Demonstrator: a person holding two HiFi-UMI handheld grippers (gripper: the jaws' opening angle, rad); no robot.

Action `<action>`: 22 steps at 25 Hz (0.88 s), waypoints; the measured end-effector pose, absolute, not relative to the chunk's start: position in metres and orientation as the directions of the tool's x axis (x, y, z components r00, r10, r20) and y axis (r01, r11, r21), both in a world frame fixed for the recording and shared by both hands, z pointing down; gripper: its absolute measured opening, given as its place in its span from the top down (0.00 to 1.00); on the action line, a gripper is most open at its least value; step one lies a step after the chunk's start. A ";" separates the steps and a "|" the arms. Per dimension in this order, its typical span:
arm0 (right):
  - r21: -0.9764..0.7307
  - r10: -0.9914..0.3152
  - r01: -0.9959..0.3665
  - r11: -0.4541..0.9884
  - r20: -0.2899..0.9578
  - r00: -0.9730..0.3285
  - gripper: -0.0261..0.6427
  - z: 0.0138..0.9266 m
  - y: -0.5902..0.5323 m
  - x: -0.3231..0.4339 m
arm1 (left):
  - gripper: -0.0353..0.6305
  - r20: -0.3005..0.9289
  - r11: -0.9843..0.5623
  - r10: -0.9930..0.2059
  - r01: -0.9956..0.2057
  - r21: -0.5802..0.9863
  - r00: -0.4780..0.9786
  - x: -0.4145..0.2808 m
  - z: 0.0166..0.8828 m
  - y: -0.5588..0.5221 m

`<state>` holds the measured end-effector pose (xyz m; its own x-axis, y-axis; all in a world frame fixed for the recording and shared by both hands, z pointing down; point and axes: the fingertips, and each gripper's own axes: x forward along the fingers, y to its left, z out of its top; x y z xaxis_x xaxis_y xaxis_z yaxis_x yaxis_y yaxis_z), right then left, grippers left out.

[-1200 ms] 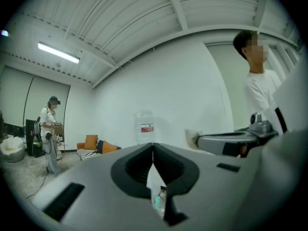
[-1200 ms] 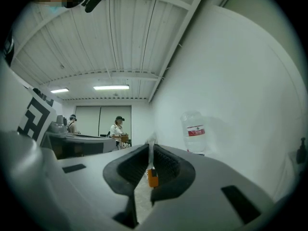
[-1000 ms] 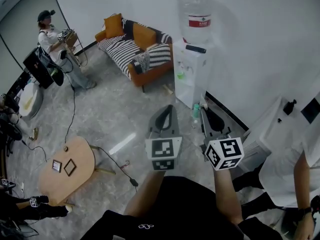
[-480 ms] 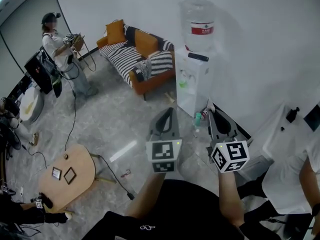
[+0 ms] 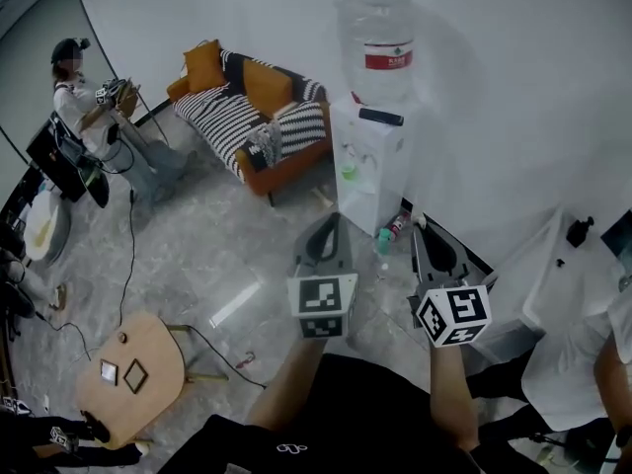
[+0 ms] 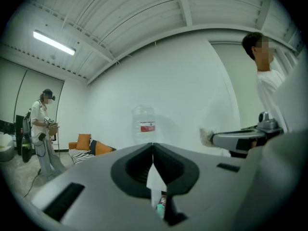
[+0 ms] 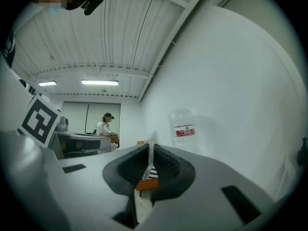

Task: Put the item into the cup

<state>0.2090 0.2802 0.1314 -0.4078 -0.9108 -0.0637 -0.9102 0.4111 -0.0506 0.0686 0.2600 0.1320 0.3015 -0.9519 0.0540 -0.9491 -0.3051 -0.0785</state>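
Room: grey marbled floor (image 5: 227, 235), plain white wall (image 5: 513, 87) on the far side, ribbed white ceiling (image 7: 72, 42) with strip lights (image 7: 100, 83). Orange sofa (image 5: 259, 117) with striped cushions sits far left against the wall; white water dispenser (image 5: 367, 161) just right of it, big clear bottle (image 5: 375, 28) on top. Small round wooden table (image 5: 138, 363) near left, two little square frames on it. One person (image 5: 84, 117) stands far left holding gear, another in a white shirt (image 5: 583, 344) at the right edge. Both grippers are held up over the floor near the dispenser, side by side. Left gripper (image 5: 334, 215): jaws meet at the tips, nothing between them. Right gripper (image 5: 419, 227): jaws pinched on the item (image 6: 207, 137), a small whitish crumpled scrap poking out past the tips. Marker cubes (image 5: 322, 305) carry black-and-white square codes, no readable text. Black remote-like bar (image 5: 381, 117) lies on top of the dispenser; small teal bottle (image 5: 382, 242) stands on the floor at its base. Red label (image 5: 388, 57) on the big bottle has white print, too small to read.
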 end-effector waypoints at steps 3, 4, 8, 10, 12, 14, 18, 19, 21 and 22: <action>-0.077 -0.915 -0.912 0.402 -0.054 -0.399 0.91 0.138 0.252 0.205 | 0.93 0.068 -0.320 -0.947 -0.944 -0.081 0.315 0.065 0.136 0.228; -0.086 -0.917 -0.913 0.399 -0.053 -0.396 0.91 0.138 0.241 0.204 | 0.93 0.077 -0.324 -0.945 -0.942 -0.085 0.318 0.064 0.135 0.217; -0.071 -0.923 -0.920 0.386 -0.026 -0.385 0.91 0.143 0.202 0.190 | 0.93 0.117 -0.322 -0.943 -0.942 -0.090 0.312 0.049 0.139 0.182; -0.032 -0.922 -0.922 0.387 -0.006 -0.387 0.91 0.145 0.182 0.177 | 0.93 0.141 -0.317 -0.942 -0.945 -0.081 0.304 0.038 0.146 0.164; -0.005 -0.916 -0.916 0.402 0.010 -0.402 0.91 0.147 0.163 0.160 | 0.93 0.166 -0.313 -0.940 -0.947 -0.071 0.298 0.026 0.154 0.145; 0.010 -0.906 -0.907 0.422 0.032 -0.421 0.91 0.155 0.143 0.139 | 0.93 0.191 -0.316 -0.934 -0.947 -0.056 0.301 0.013 0.164 0.126; 0.005 -0.884 -0.887 0.462 0.085 -0.460 0.91 0.177 0.100 0.098 | 0.93 0.234 -0.336 -0.915 -0.942 0.008 0.329 -0.010 0.191 0.086; 0.014 -0.881 -0.884 0.468 0.092 -0.465 0.91 0.180 0.088 0.091 | 0.93 0.244 -0.338 -0.911 -0.941 0.021 0.333 -0.014 0.198 0.074; 0.044 -0.879 -0.882 0.470 0.113 -0.463 0.91 0.185 0.067 0.079 | 0.93 0.266 -0.340 -0.903 -0.940 0.037 0.337 -0.024 0.210 0.050; 0.061 -0.880 -0.882 0.468 0.124 -0.458 0.91 0.186 0.056 0.073 | 0.93 0.275 -0.340 -0.901 -0.940 0.039 0.337 -0.030 0.214 0.038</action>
<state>0.0728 0.0557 0.1860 -0.4583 -0.8801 0.1241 -0.8818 0.4677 0.0607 -0.0299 0.0383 0.2144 0.3370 -0.9006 0.2745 -0.9397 -0.3396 0.0394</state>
